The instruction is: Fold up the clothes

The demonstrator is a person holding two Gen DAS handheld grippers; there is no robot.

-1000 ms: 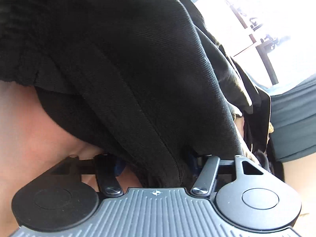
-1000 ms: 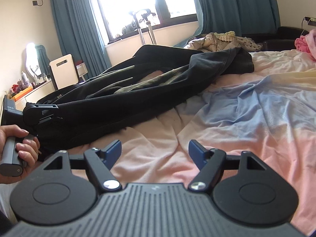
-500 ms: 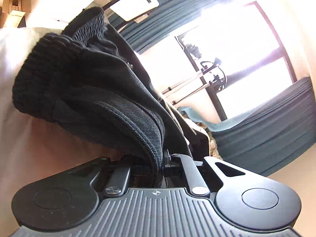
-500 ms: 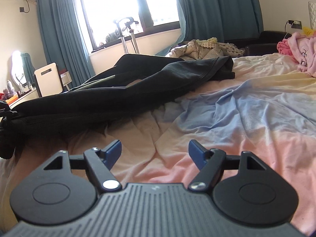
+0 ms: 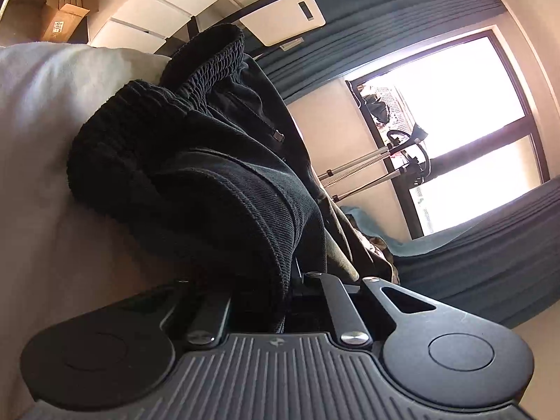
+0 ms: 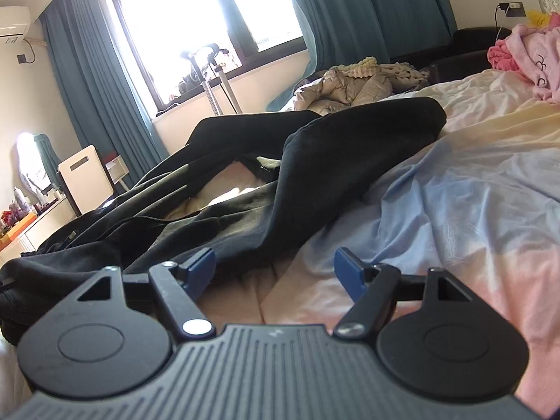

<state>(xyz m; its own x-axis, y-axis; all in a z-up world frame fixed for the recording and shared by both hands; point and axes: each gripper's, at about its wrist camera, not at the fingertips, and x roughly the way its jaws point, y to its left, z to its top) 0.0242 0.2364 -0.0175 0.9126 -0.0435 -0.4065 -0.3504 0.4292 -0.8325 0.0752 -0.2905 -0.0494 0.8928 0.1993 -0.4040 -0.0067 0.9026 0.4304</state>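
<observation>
Left tool pinching the trousers' waist end, right tool coming in empty

The left tool is clamping a fold of the black trousers, which are lying stretched and twisted across the bed; its jaws are nearly shut on the cloth. The right tool is gaping wide, holding nothing, hovering just beside a trouser leg. The pinch is looking thin, so a hard tug is risking a slip; the right tool is also risking catching the bedsheet along with the leg, and the twisted legs folding crooked.
</observation>
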